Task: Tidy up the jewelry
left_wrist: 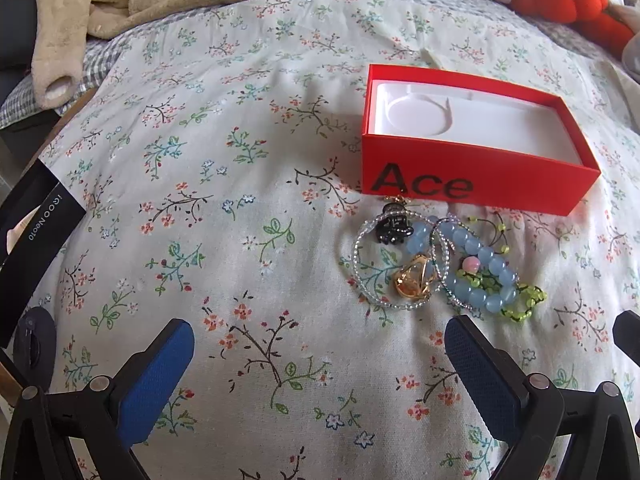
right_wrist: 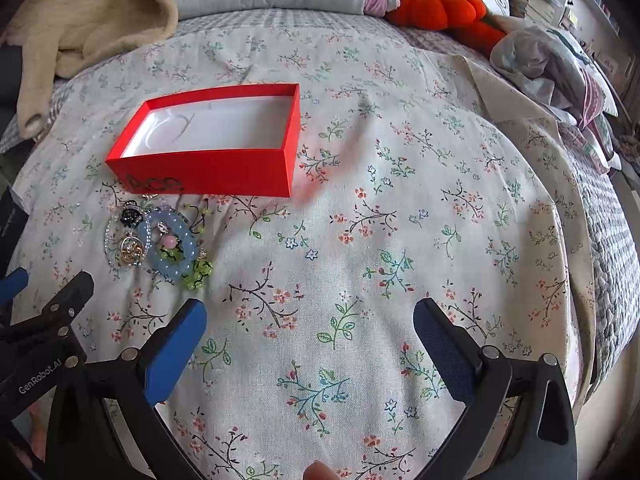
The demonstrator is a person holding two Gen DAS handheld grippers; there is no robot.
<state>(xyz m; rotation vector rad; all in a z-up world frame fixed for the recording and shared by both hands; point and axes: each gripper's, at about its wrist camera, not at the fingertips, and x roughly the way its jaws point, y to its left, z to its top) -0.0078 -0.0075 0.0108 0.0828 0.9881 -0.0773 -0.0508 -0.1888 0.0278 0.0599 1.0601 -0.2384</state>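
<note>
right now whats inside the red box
Only a white moulded insert shows inside the red box, no jewelry. Its near wall hides the closest strip of the floor.

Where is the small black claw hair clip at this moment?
The small black claw hair clip lies on the floral bedsheet, just in front of the open red cardboard box, at the far left of the jewelry pile beside the blue bead bracelet.

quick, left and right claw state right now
Left claw: open, holding nothing.
Right claw: open, holding nothing.
</note>
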